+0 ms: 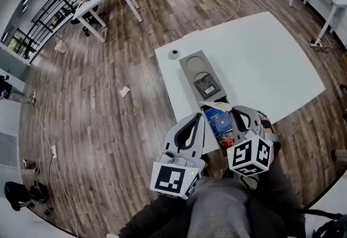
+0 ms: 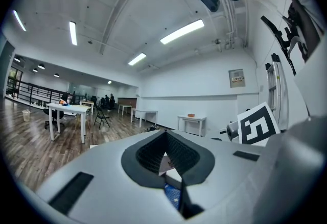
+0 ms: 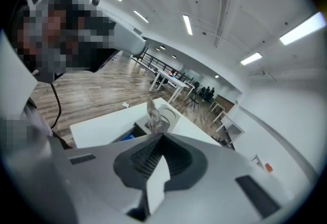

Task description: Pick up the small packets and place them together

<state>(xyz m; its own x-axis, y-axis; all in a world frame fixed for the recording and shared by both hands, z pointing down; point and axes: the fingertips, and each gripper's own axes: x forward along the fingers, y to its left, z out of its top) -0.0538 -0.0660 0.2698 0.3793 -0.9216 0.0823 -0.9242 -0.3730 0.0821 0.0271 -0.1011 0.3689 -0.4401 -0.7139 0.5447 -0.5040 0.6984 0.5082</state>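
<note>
We see a white table (image 1: 260, 52) on a wood floor (image 1: 108, 112), and on it a grey tray (image 1: 189, 70) that runs from far to near along the table's left part. A dark packet (image 1: 207, 86) lies flat in the tray's middle compartment. A blue packet (image 1: 219, 121) lies nearer in the tray, with a red packet (image 1: 227, 139) just beyond its near end. Both grippers hang over the near end of the tray, one on each side of the blue packet. The right gripper (image 1: 233, 110) has its jaws pressed together on a white packet (image 1: 212, 105). In its own view the packet's crinkled end (image 3: 153, 113) sticks up past the closed tips (image 3: 162, 136), with the tray behind it. In the head view that packet reaches left from the right gripper's tips, across the far end of the blue packet. The left gripper (image 1: 201, 117) sits just left of the blue packet with its jaws drawn together. Through the slit between its pads (image 2: 153, 154) we glimpse white and blue packets, and we cannot tell whether the pads pinch either one. The right gripper's marker cube (image 2: 258, 126) shows at the right of the left gripper view.
</note>
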